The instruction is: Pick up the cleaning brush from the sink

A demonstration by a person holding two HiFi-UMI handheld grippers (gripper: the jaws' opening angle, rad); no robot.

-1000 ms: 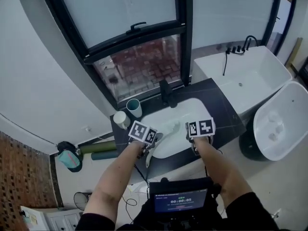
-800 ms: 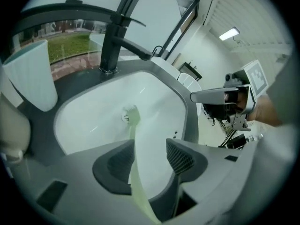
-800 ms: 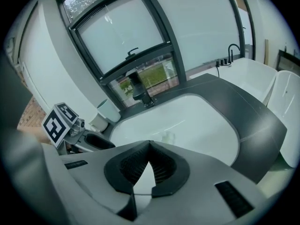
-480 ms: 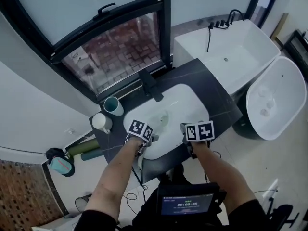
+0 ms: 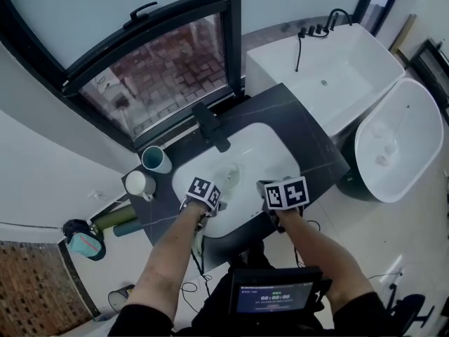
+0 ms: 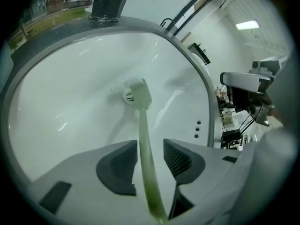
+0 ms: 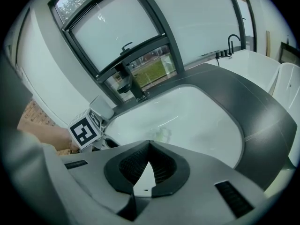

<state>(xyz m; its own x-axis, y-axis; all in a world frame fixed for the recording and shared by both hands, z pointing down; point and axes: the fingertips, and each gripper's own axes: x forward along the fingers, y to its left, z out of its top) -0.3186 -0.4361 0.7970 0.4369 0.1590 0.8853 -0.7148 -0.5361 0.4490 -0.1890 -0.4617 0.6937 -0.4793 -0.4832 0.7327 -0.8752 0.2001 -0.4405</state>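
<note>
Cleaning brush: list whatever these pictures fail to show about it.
- Handle end: in the left gripper view the cleaning brush passes between the open left claw and runs off the bottom edge.
- Drain: partly covered by the brush head in that view.
- Head view: the brush is too small and pale against the sink to show bristles.
- Right gripper view: the brush is only a faint greenish blur.
</note>
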